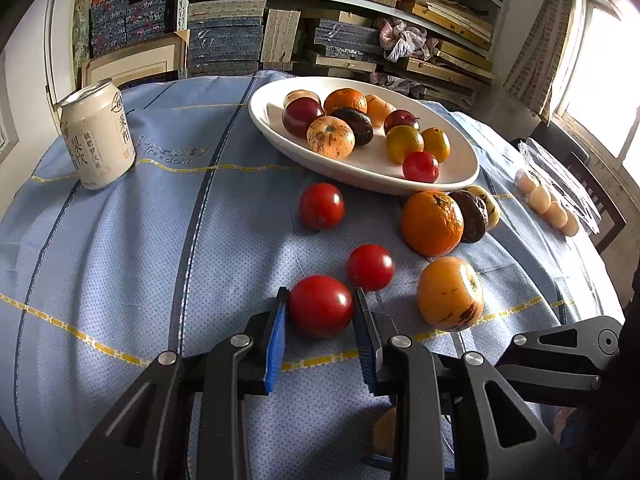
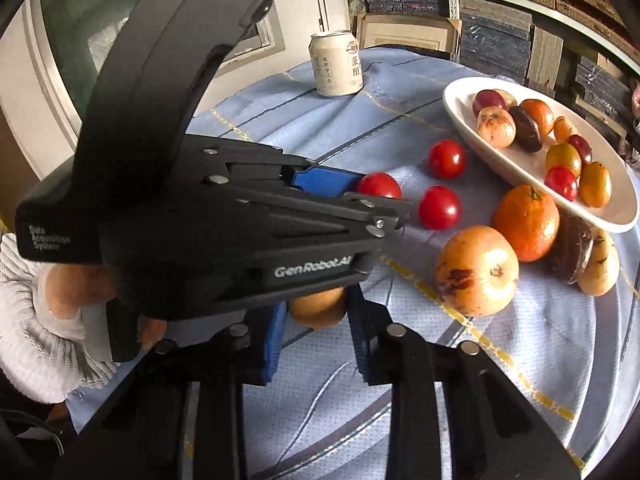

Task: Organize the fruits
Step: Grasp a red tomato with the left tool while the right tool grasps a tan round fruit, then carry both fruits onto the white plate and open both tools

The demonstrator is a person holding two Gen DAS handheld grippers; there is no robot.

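between the left claw's (image 1: 321, 296) blue pads sits a glossy red tomato (image 1: 321, 306), round and smooth with a bright highlight; both pads touch its sides, so the claw is clenched on it. just ahead and to the right lies a second tomato (image 1: 370, 267), and farther ahead a third (image 1: 322, 205). right of the claw rests a yellow-orange apple (image 1: 450, 293) with dark bruises, and beyond it an orange (image 1: 432, 223) against the white plate (image 1: 280, 130) of mixed fruit. a pale can (image 1: 98, 134) stands far ahead to the left. the right claw (image 2: 316, 312) brackets a tan-orange fruit (image 2: 318, 307), half hidden under the left claw's body; it looks gripped, though contact isn't certain.
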